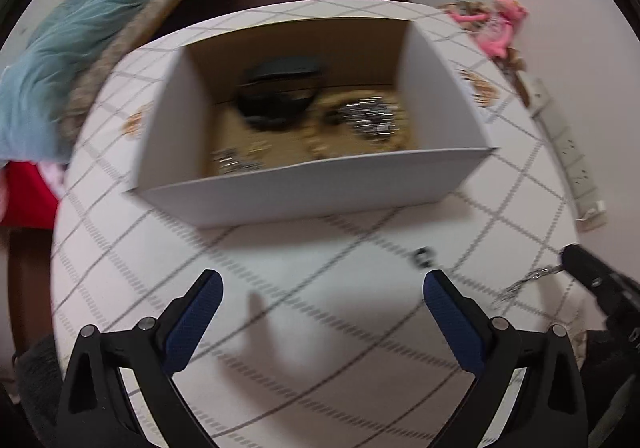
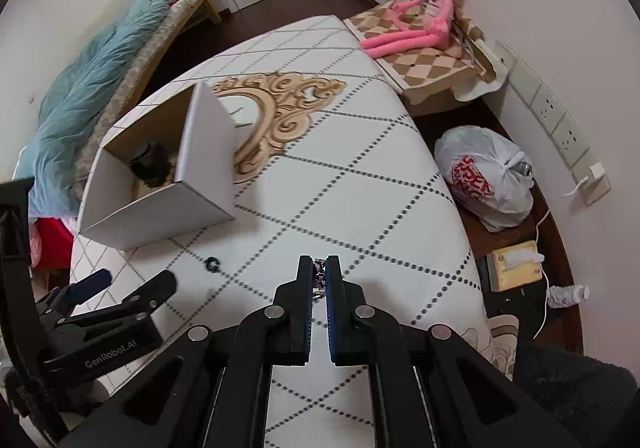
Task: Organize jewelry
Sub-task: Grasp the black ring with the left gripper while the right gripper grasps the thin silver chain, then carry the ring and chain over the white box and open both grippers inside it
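Observation:
A white cardboard box (image 1: 304, 192) stands on the white quilted table (image 1: 320, 328); inside lie dark jewelry (image 1: 280, 96) and a silver sparkling piece (image 1: 370, 116). The box also shows in the right wrist view (image 2: 160, 216). My left gripper (image 1: 322, 288) is open and empty above the table in front of the box. A small dark ring (image 1: 422, 257) lies on the table beside its right finger; it also shows in the right wrist view (image 2: 211, 263). My right gripper (image 2: 319, 268) is shut on a silver chain (image 2: 319, 280), which hangs from it in the left wrist view (image 1: 528, 280).
A pink plush toy (image 2: 424, 16) sits on a checkered box at the back right. A white plastic bag (image 2: 488, 176) and a tissue box (image 2: 516, 264) lie on the floor to the right. A blue blanket (image 2: 92, 88) covers a bed on the left.

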A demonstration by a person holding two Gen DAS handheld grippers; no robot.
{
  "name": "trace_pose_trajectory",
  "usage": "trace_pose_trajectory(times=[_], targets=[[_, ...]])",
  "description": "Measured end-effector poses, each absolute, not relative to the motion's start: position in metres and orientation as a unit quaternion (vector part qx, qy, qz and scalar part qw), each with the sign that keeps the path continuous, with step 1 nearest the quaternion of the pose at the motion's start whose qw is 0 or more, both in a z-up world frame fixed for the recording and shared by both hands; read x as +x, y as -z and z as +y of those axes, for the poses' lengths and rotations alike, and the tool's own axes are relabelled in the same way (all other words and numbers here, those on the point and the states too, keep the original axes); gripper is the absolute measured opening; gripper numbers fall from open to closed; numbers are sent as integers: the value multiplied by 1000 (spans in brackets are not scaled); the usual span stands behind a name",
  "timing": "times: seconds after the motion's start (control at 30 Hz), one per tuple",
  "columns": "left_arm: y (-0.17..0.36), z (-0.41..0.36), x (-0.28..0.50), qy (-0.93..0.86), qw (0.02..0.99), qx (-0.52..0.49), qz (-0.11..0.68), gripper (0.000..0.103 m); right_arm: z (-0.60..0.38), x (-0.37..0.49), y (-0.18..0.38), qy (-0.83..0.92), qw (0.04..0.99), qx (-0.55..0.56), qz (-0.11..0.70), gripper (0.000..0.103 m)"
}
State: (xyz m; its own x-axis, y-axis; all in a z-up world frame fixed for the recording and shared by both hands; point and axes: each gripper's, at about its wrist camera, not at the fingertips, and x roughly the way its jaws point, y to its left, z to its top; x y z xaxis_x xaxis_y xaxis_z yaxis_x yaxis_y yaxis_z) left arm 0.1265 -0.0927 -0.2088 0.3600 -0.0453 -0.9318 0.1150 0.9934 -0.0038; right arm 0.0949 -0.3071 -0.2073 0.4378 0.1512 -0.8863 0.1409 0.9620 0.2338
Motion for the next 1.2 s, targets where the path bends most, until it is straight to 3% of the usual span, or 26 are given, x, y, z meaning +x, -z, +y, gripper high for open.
trace_pose_trajectory(times=[0.27,0.4,0.47,0.57,0.83,1.2], targets=[[222,-124,134,77,821,58,562,54,-322,98,218,13,831,151,535,6],[222,-129,135,90,826,58,553,39,-325,99,219,17,830,152,537,6],[222,-131,135,95,828,61,550,23,-323,98,220,18,830,150,537,6],[222,-136,136,105,829,67,545,10,-322,98,220,17,829,150,538,6],[207,-124,128,120,834,43,537,10,-314,95,196,-3,839,152,523,6],[111,-69,126,144,859,-3,491,10,-289,103,108,-81,866,162,466,6]])
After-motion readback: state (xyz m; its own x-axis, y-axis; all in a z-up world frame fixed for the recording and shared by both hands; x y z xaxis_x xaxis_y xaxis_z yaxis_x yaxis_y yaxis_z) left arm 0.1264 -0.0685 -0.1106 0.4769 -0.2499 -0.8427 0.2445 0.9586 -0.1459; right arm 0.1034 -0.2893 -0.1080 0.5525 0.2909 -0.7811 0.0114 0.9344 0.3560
